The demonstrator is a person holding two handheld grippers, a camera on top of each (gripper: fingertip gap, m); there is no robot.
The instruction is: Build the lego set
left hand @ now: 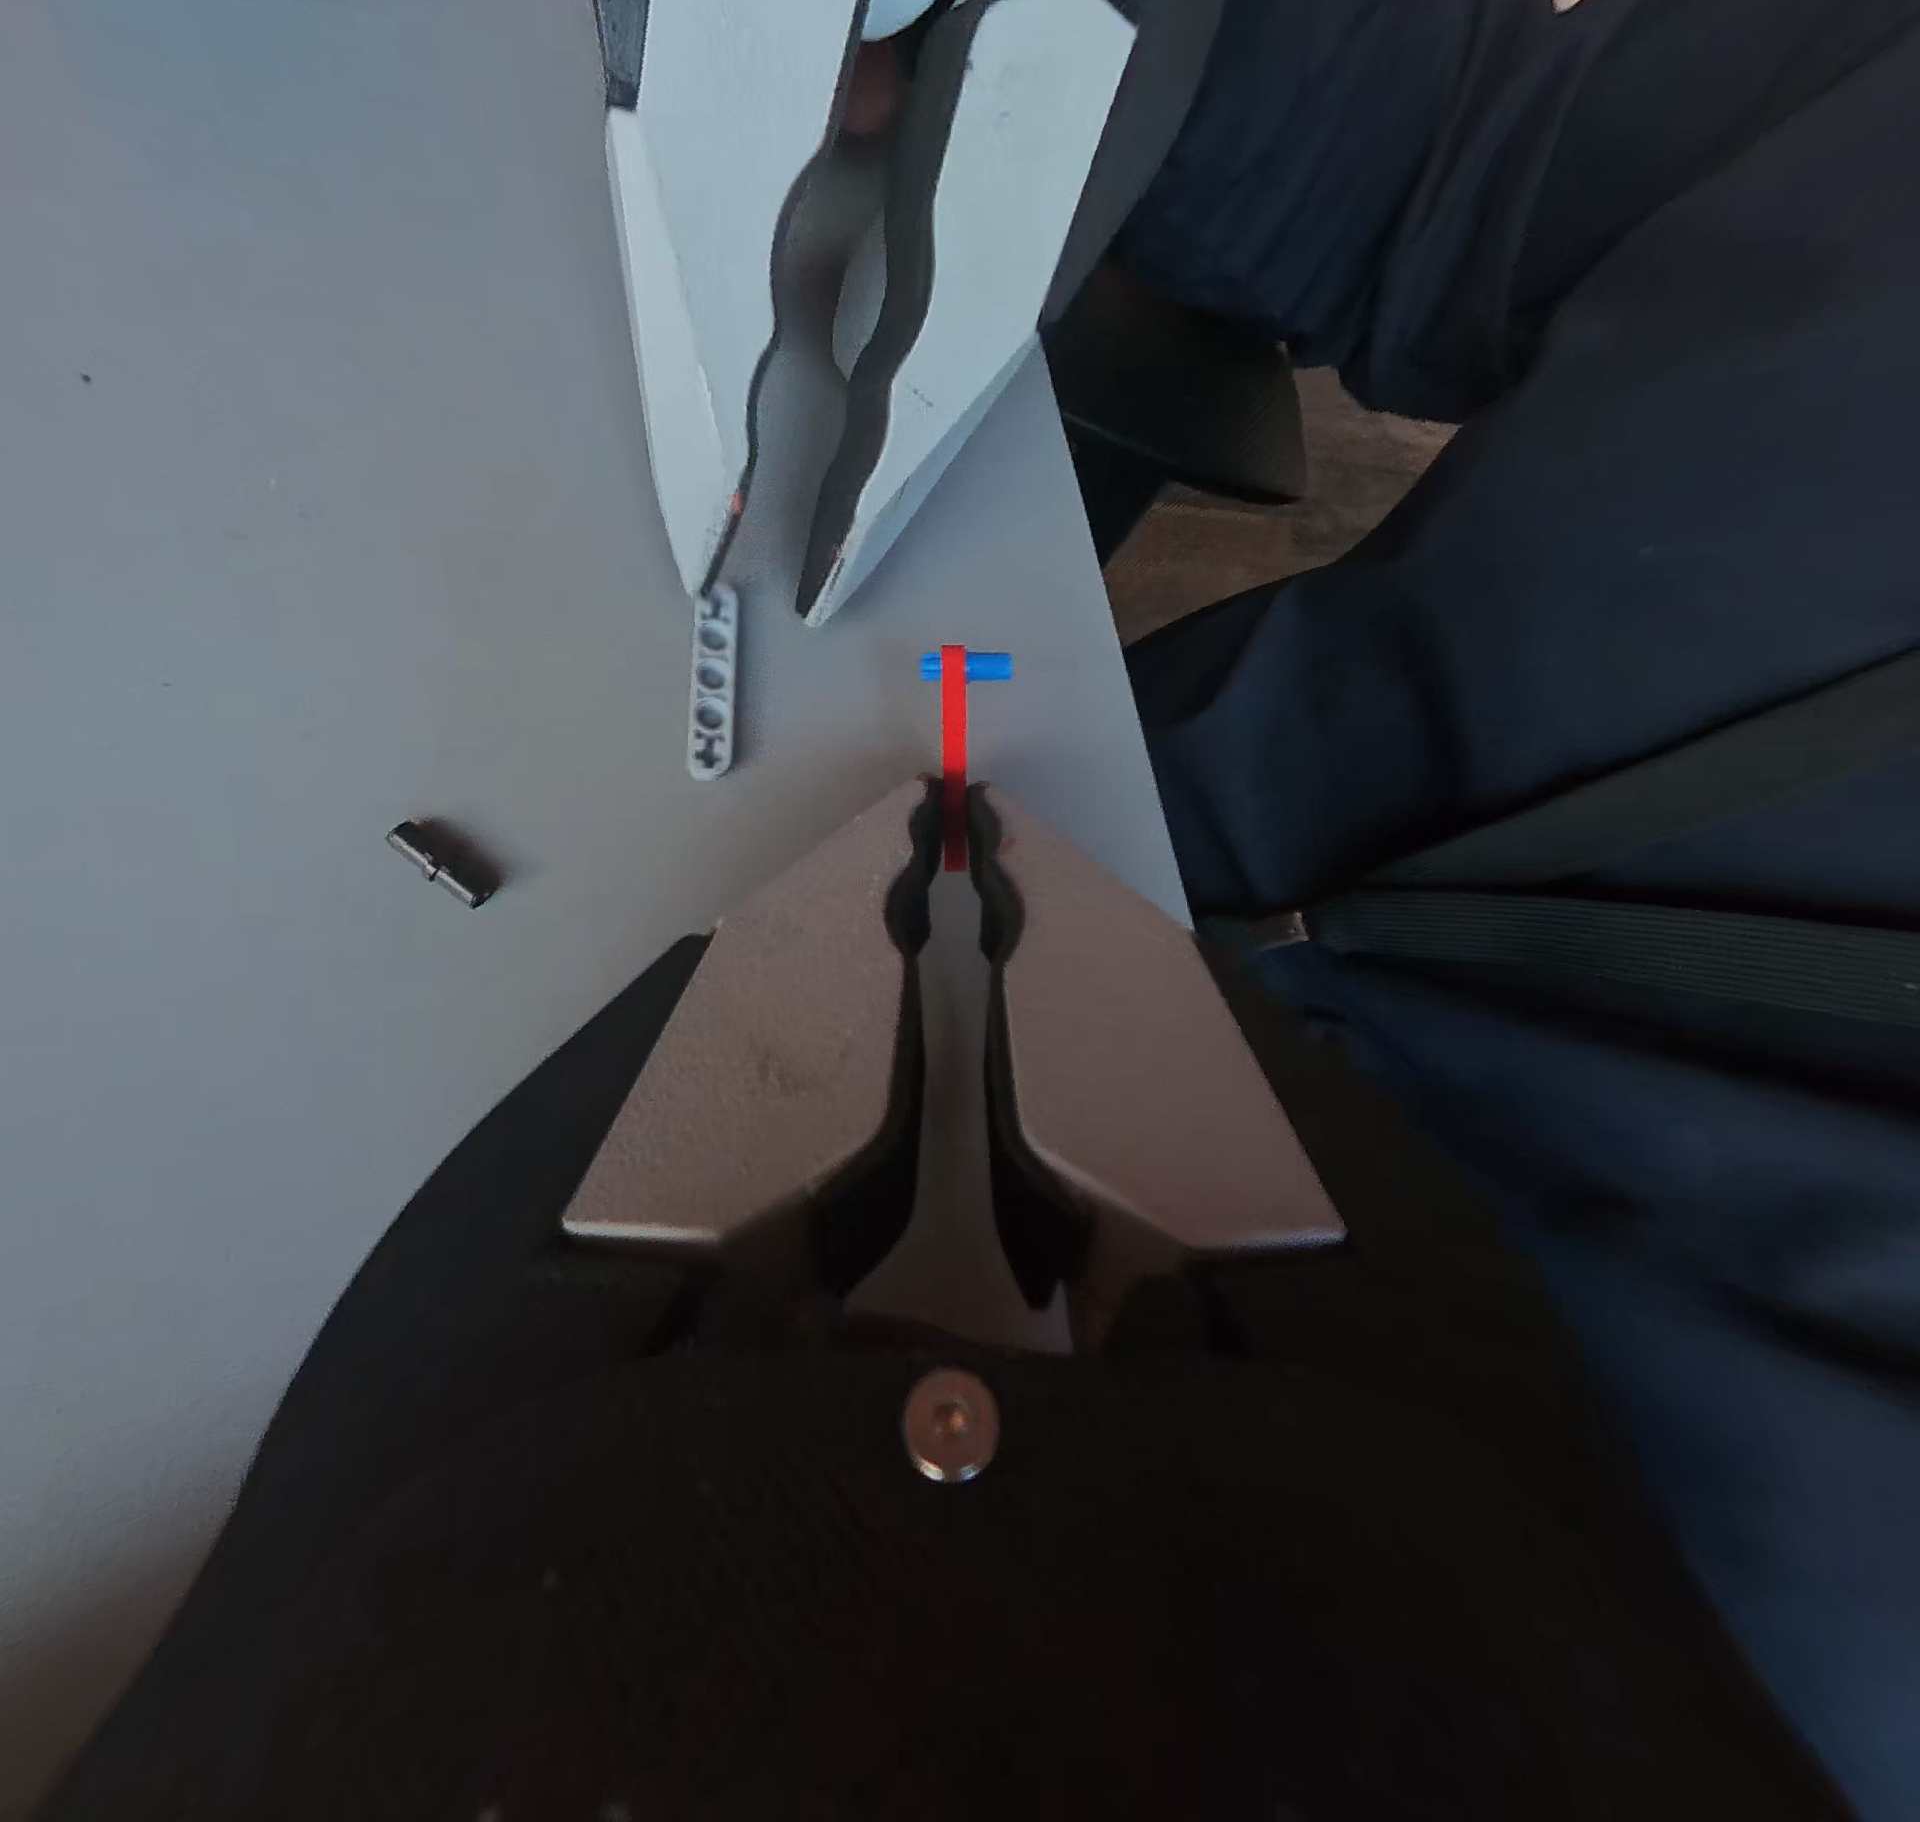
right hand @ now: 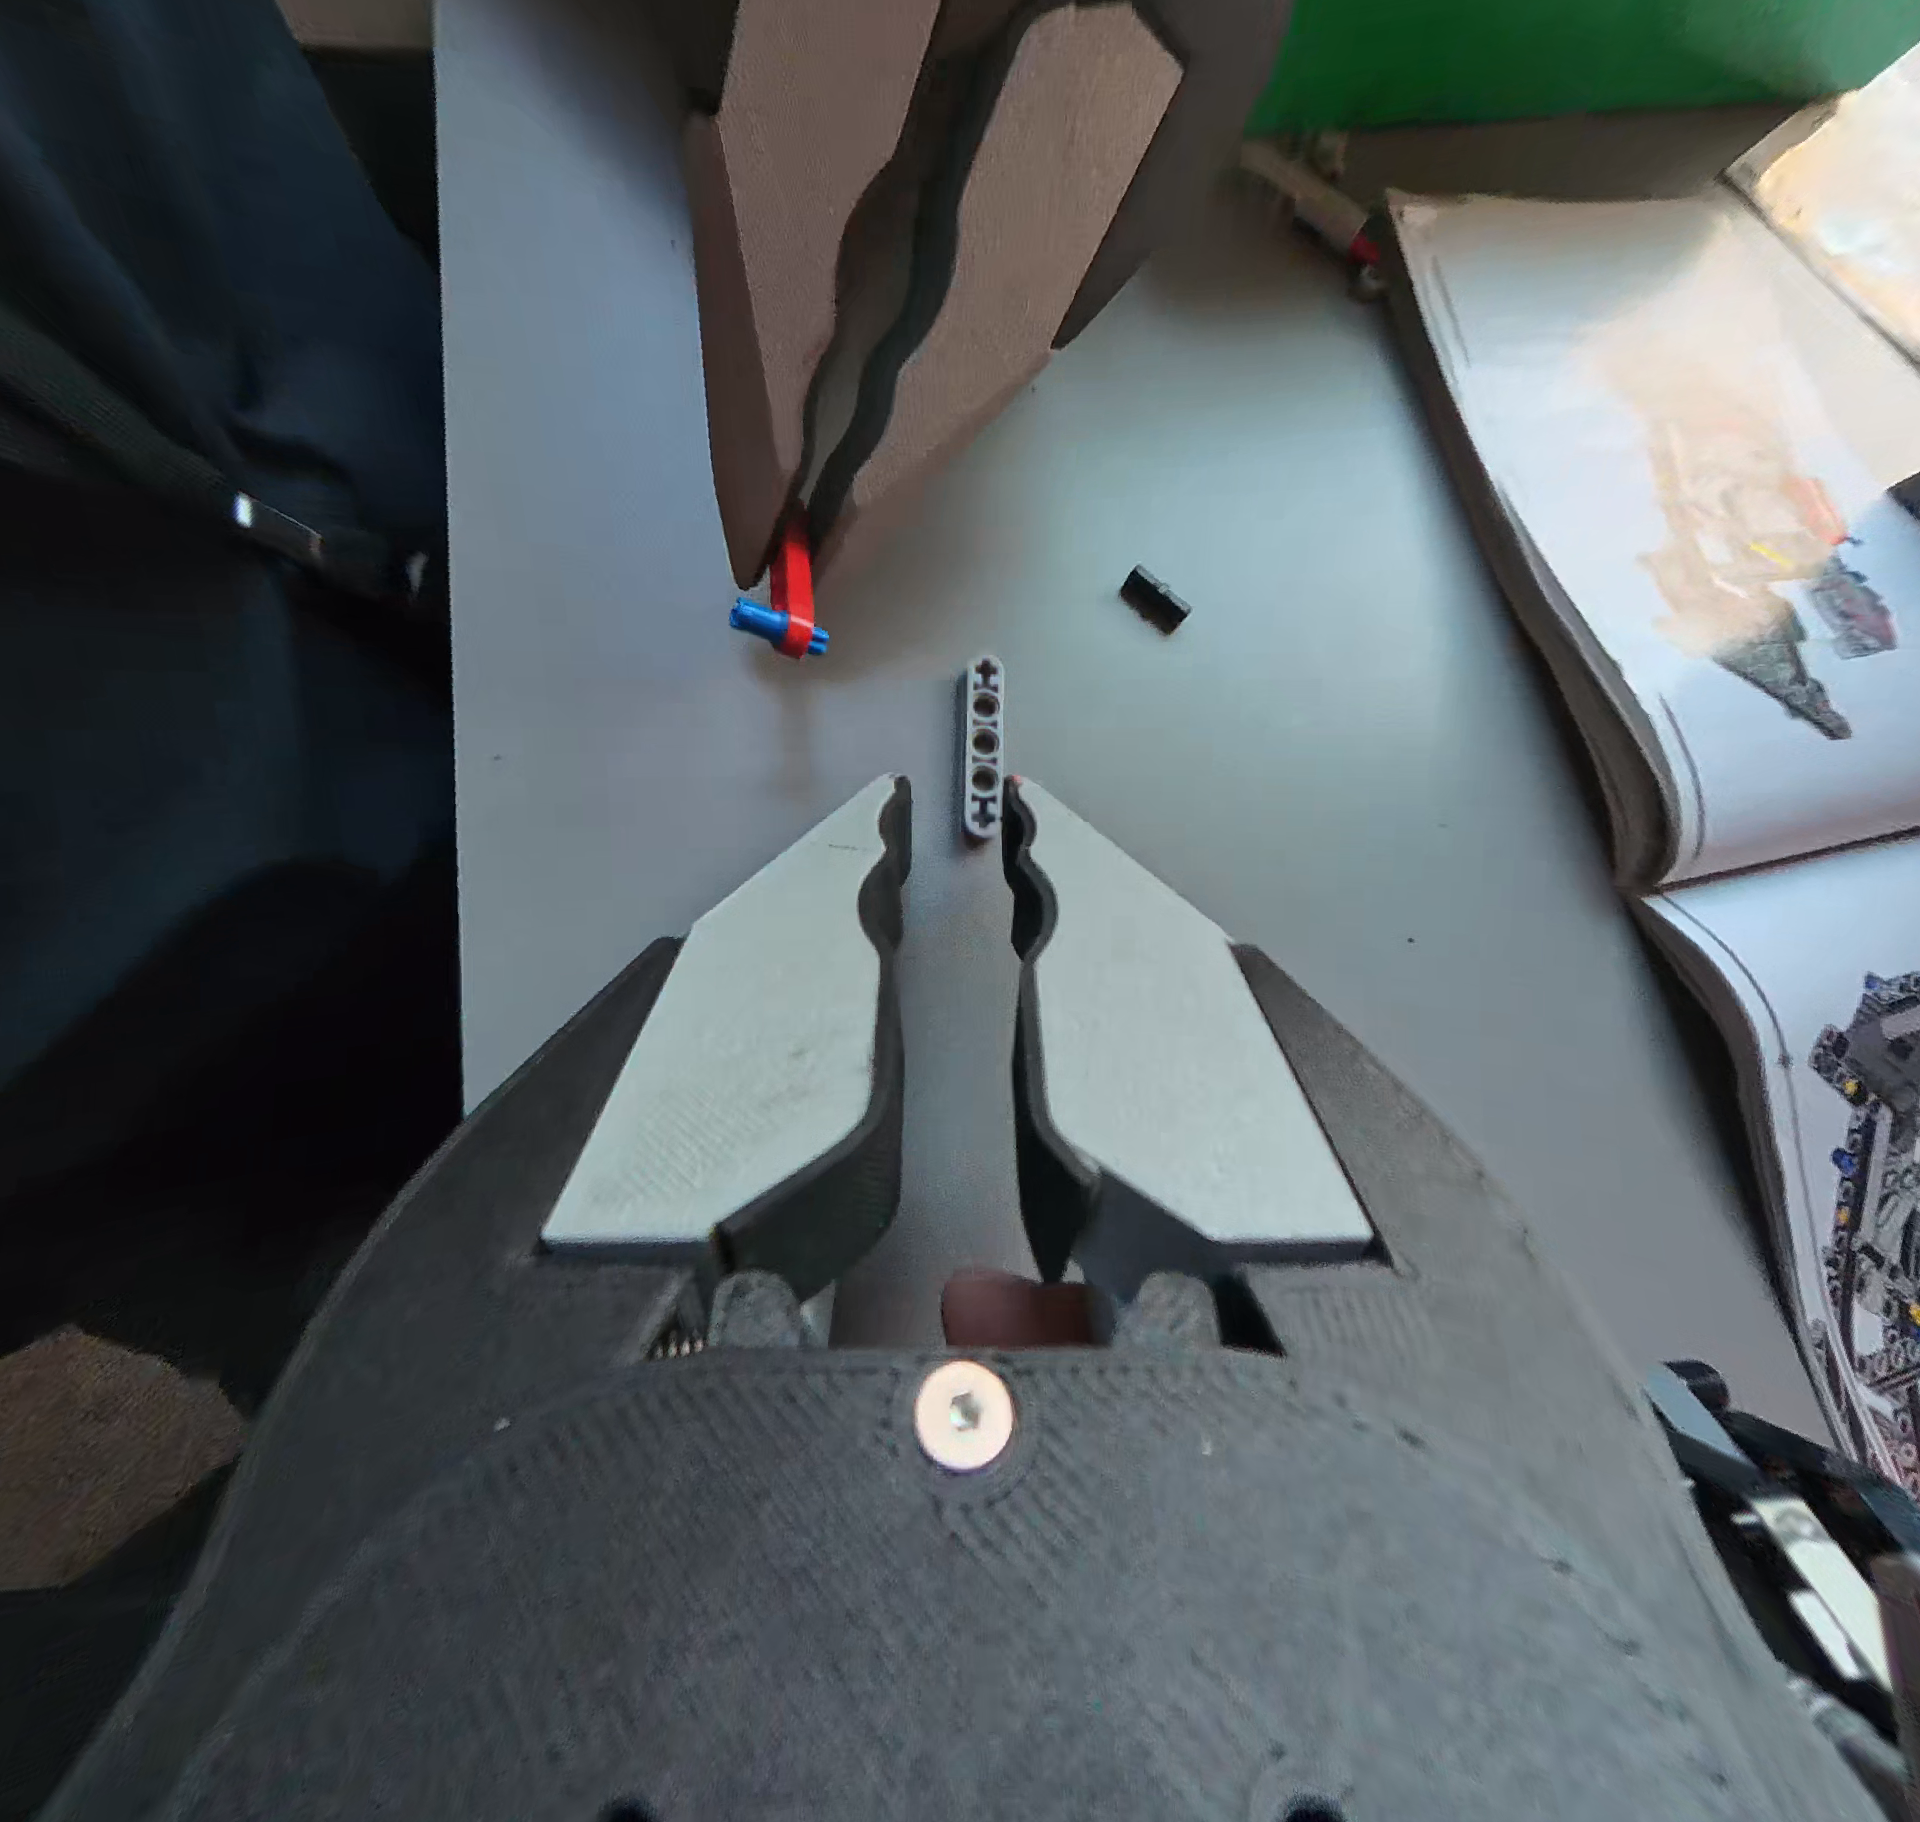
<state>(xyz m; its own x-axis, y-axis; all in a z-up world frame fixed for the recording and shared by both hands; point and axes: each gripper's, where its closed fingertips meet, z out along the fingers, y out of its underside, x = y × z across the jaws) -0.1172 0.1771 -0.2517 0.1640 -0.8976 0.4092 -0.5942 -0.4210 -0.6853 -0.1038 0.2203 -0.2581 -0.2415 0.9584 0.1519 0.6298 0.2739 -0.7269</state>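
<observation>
Right wrist view: parted right gripper (right hand: pixel 958 798) straddles grey beam (right hand: pixel 982 749); left gripper (right hand: pixel 792 551) clamps red beam (right hand: pixel 795 588).

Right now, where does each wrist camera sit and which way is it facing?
Left wrist view: behind the left gripper, looking along its fingers over the table edge; it pinches the red beam with a blue pin; dark clothing at right.
Right wrist view: behind the right gripper, open around the grey beam; booklet at right.
Shared: the grippers face each other; both show the beams and black pin.
</observation>
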